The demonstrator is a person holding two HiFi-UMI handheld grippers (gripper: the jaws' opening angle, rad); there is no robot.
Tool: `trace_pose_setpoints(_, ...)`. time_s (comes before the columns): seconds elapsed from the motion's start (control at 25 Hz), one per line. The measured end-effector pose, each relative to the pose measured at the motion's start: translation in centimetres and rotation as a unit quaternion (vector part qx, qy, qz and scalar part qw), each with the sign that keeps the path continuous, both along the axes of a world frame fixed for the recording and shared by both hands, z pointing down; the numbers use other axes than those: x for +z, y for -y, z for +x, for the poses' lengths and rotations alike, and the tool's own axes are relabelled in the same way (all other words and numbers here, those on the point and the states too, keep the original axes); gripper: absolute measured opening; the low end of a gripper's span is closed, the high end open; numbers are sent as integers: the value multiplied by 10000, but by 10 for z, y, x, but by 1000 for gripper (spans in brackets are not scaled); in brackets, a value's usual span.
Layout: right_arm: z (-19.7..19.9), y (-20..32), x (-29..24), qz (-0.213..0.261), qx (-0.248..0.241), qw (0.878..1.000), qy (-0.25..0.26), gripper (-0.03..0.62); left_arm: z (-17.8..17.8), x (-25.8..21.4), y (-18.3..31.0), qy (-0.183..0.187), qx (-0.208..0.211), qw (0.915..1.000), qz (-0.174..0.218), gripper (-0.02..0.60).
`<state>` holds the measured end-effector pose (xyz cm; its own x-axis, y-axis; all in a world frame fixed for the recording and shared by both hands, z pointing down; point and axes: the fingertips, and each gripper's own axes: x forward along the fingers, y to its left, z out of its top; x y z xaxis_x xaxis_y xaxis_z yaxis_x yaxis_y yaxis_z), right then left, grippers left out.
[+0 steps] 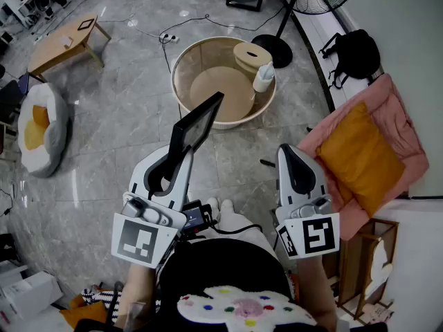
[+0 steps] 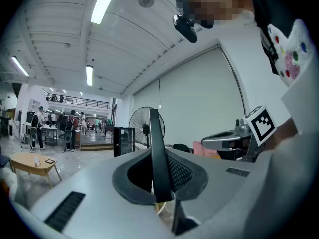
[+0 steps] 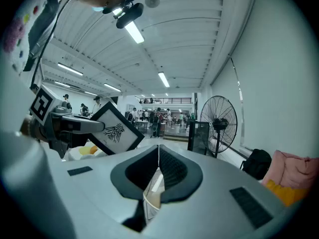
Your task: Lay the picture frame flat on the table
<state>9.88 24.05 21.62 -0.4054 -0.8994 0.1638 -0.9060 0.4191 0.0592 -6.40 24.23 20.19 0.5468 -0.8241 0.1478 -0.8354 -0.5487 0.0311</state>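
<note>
Now left tongs [image 1: 177, 163] grip the picture frame [image 1: 197, 124] edgewise, right tongs [image 1: 292, 152] closed empty; tilt it level before releasing on the desk [image 1: 221, 95] ahead.

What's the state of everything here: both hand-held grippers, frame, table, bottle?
picture frame: in the air, tilted upright, not yet laid down.
left hand-held gripper: shut on the picture frame, gripping its edge.
right hand-held gripper: shut, empty.
round table: on the floor ahead, picture frame not on it.
white bottle: upright on the round table.
</note>
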Motion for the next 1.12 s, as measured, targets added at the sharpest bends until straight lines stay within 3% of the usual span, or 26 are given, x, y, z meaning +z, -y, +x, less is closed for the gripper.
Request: trace_pose_setpoints(1.12, -13, 7, -2, 33, 143, 9998, 162, 35, -11, -3, 10, 14, 155, 9998, 152, 41)
